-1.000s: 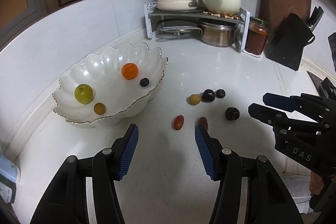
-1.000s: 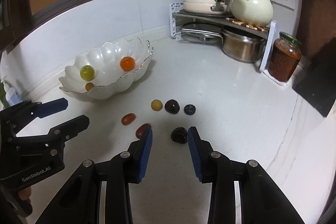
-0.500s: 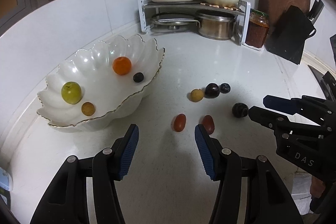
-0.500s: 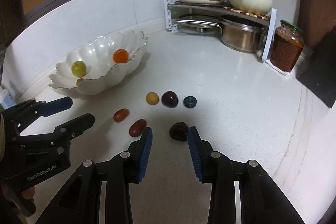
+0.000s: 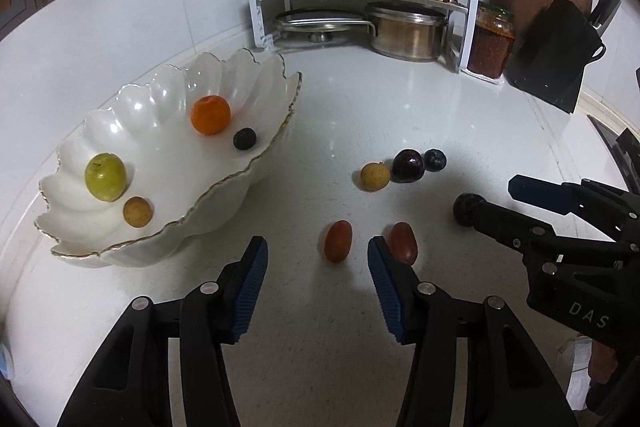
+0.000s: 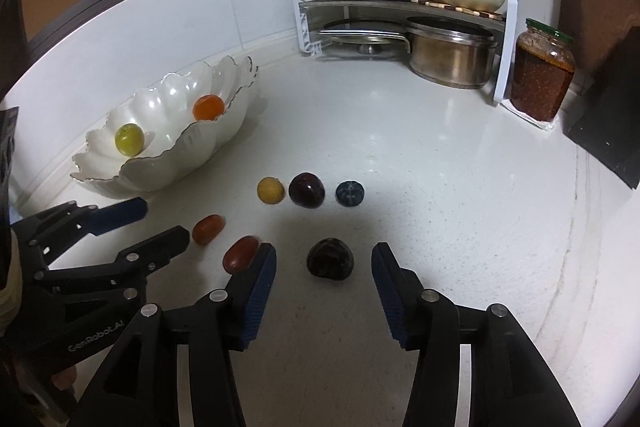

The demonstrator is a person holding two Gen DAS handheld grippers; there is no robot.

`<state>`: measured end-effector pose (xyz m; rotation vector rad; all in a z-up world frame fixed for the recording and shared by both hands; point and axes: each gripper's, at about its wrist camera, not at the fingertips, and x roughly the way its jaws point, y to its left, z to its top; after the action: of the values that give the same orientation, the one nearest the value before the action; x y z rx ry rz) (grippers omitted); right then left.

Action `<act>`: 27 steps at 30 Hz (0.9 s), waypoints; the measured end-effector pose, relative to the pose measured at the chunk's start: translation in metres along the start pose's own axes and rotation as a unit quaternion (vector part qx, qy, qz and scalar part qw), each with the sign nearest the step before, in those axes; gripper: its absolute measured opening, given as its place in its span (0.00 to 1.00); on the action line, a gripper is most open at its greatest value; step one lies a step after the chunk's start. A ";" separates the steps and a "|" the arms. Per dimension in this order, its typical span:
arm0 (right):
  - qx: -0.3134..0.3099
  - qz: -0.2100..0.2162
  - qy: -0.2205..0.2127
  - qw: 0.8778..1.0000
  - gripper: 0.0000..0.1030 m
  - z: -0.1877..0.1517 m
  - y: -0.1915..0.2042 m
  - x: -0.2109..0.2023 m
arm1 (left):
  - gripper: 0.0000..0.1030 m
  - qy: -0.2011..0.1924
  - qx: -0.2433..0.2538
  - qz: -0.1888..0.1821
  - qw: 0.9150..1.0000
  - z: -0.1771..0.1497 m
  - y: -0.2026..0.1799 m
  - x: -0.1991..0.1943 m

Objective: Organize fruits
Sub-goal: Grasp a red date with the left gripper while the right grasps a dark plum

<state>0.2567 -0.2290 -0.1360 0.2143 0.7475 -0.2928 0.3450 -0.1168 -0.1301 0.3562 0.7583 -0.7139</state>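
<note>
We had the left gripper (image 5: 317, 251) spread wide, one red grape tomato (image 5: 338, 241) between its pads, a second one (image 5: 404, 242) touching the right pad. Right gripper (image 6: 324, 257) also open, framing the dark wrinkled fruit (image 6: 329, 259). Beyond sat a yellow fruit (image 6: 271, 190), dark plum (image 6: 306, 189) and blueberry (image 6: 349, 193) in a row. Scalloped bowl (image 5: 224, 183) far left held four fruits; the countertop (image 6: 440, 155) on the right lay bare up to the jar (image 6: 543, 69).

Dim warm indoor light, soft glare on the white counter (image 6: 440, 131), heavy fisheye bending, dark vignetted corners
</note>
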 end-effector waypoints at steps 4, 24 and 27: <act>0.020 0.007 0.005 1.000 0.50 0.001 -0.003 0.006 | 0.47 0.006 -0.004 -0.007 1.000 0.001 -0.001 0.008; 0.042 0.001 0.030 0.999 0.49 -0.003 -0.010 0.033 | 0.31 0.033 -0.007 -0.029 0.999 0.003 -0.004 0.034; 0.038 -0.002 0.031 0.999 0.43 -0.003 -0.010 0.035 | 0.26 0.036 -0.009 -0.030 0.999 0.002 -0.004 0.037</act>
<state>0.2760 -0.2440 -0.1630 0.2941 0.7988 -0.3192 0.3620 -0.1381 -0.1555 0.3461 0.8461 -0.7527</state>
